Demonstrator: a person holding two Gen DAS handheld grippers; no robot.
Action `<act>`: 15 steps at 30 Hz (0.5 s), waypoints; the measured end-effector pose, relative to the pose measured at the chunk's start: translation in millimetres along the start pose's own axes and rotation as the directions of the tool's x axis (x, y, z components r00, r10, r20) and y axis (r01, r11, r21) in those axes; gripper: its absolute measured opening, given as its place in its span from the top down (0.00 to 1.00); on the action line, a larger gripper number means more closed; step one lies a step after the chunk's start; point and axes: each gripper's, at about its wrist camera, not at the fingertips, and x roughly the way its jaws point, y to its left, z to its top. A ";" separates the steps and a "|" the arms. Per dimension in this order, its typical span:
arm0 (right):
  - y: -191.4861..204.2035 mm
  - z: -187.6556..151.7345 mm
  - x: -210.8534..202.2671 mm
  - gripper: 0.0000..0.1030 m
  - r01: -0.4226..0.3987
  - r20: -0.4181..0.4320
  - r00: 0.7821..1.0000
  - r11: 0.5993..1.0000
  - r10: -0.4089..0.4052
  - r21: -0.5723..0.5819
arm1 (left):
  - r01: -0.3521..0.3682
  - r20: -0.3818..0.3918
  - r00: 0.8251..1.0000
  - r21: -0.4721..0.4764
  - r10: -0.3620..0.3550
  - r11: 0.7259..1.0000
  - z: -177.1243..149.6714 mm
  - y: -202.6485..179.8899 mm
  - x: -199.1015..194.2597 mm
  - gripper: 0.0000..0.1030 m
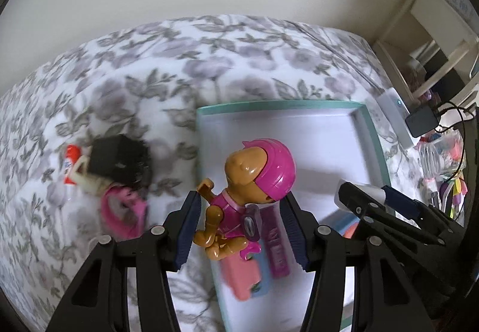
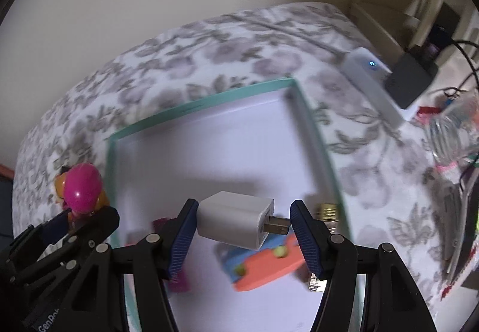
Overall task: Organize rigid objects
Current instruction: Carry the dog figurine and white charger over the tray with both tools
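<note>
My left gripper (image 1: 239,227) is shut on a toy dog figure with a pink helmet (image 1: 245,188) and holds it over the left edge of a teal-rimmed white tray (image 1: 371,134). My right gripper (image 2: 244,237) is shut on a white USB charger plug (image 2: 236,219), held above the tray (image 2: 317,134). In the tray lie an orange and blue toy (image 2: 266,266), a purple block (image 1: 277,242) and a gold object (image 2: 327,212). The right gripper also shows in the left wrist view (image 1: 386,206), and the left gripper with the figure shows in the right wrist view (image 2: 69,221).
The tray sits on a floral bedspread (image 1: 149,68). Left of it lie a black brush (image 1: 119,161), a pink ring-shaped toy (image 1: 119,215) and a red and white item (image 1: 70,161). A white device (image 2: 371,83), a black adapter (image 2: 410,77) and clutter sit at the right.
</note>
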 end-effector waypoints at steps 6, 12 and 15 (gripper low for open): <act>-16.1 0.6 5.5 0.36 0.006 -0.011 1.000 0.999 -0.006 0.039 | -0.014 -0.021 1.000 0.009 0.014 1.000 1.9 -12.0 22.9 0.45; -15.8 -1.3 10.0 0.36 0.015 -0.017 1.000 0.999 -0.014 0.032 | -0.021 -0.054 0.998 -0.001 0.021 1.000 -3.8 -14.0 40.9 0.45; -15.1 -2.2 10.3 0.36 0.017 -0.017 1.000 0.999 -0.017 0.027 | -0.015 -0.059 0.998 -0.011 0.015 1.000 -5.7 -12.9 43.2 0.45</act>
